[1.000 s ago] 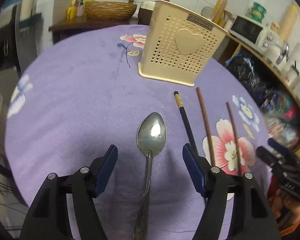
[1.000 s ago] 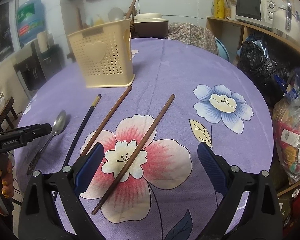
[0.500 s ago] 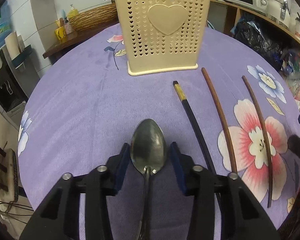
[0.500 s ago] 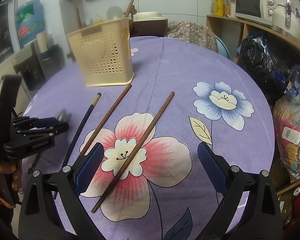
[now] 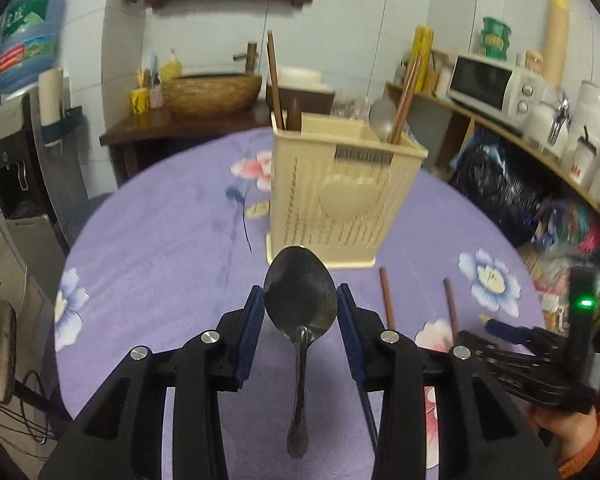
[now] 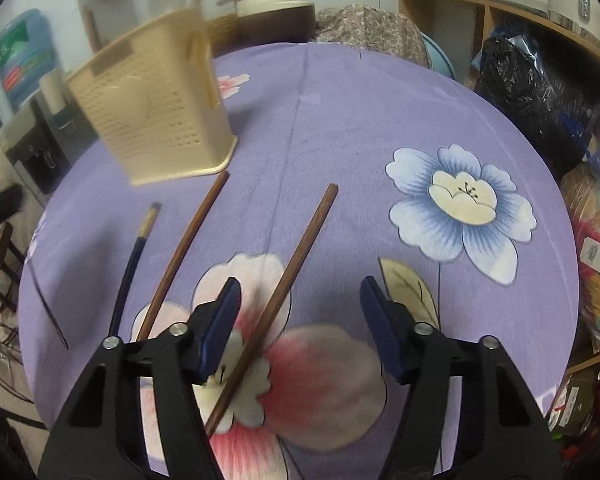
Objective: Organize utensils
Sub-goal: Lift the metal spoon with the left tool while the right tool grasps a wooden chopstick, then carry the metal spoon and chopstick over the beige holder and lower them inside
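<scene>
My left gripper (image 5: pixel 300 308) is shut on the bowl of a metal spoon (image 5: pixel 300 300), which hangs handle-down above the purple cloth, in front of the cream perforated holder (image 5: pixel 340 200). The holder has chopsticks (image 5: pixel 276 80) and a spoon standing in it. My right gripper (image 6: pixel 300 320) hovers low over the pink flower with its jaws closing. A brown chopstick (image 6: pixel 300 252) runs between them close to the left pad (image 6: pixel 220 328), which is not pressing on it. A second brown chopstick (image 6: pixel 188 240) and a dark gold-tipped one (image 6: pixel 134 256) lie to its left. The holder (image 6: pixel 156 108) stands beyond them.
The round table wears a purple flowered cloth (image 6: pixel 340 112). A black bag (image 5: pixel 496 196) and shelves with a microwave (image 5: pixel 488 84) crowd the right side. A woven basket (image 5: pixel 212 92) sits on a dark side table behind, and a water bottle (image 5: pixel 28 36) stands far left.
My left gripper closed on the spoon's bowl and lifted it off the cloth. My right gripper moved in over the nearest brown chopstick and its jaws narrowed.
</scene>
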{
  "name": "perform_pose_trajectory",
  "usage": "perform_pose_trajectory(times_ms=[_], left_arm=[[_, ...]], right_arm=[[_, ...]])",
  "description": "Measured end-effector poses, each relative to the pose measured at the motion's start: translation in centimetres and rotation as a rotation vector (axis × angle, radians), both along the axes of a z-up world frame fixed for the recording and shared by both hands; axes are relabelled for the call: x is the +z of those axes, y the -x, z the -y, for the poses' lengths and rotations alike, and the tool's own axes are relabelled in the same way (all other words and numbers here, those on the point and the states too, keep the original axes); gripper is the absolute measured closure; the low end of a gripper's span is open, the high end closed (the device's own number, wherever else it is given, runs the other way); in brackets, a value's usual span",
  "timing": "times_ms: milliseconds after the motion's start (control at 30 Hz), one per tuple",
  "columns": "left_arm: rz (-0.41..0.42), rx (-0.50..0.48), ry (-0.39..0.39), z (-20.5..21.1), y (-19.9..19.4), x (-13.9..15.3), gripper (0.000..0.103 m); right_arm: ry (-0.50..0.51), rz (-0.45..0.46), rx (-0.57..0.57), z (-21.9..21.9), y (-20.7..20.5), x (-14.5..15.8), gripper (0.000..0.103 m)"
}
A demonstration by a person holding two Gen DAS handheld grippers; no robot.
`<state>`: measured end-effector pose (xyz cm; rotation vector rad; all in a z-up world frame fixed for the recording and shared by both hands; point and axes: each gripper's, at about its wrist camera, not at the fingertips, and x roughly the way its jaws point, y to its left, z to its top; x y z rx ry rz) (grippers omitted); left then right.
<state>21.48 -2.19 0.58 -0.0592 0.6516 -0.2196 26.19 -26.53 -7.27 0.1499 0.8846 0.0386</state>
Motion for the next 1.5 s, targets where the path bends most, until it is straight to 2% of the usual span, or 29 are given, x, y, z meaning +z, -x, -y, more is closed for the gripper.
perform_pose_trajectory(times_ms=[133,267,467,600,733,833,1033,1200,1500], left_arm=[[0.043,0.011,0.018,-0.4,0.5,0.8,0.066],[0.042,0.017,0.026,-0.5,0.2,0.6,0.066],[0.049,0.022,0.034,-0.7,0.2,0.3,0.066],[0.053,0.026,0.040,-0.7,0.2,0.2,0.066],[0.057,0.027,0.040,-0.6,0.2,0.2,0.066],[0.061,0.028,0.040,-0.7,0.3,0.1,0.066],[0.052,0.035,0.059,-1.2,0.2,0.1,0.066],[0.039,0.030,0.084,-1.5,0.3,0.3,0.066],[0.062,0.039,0.125,-2.8,0.7,1.7,0.066]], right_arm=[[0.023,-0.047,-0.012,-0.5,-2.6,-0.3,0.060],[-0.006,-0.073,-0.051,-0.2,-4.0,-0.6,0.068],[0.004,-0.088,-0.068,-0.5,-5.5,-0.5,0.080],[0.010,-0.091,-0.085,-0.3,-6.4,-0.5,0.091],[0.034,-0.085,-0.068,-0.7,-7.3,-0.6,0.093],[0.009,-0.072,-0.053,-0.6,-7.3,-0.6,0.095],[-0.107,-0.024,-0.005,-0.1,-6.0,-0.1,0.096],[-0.232,0.028,0.071,0.4,-4.5,1.7,0.096],[-0.257,0.310,0.196,0.9,2.2,10.5,0.096]])
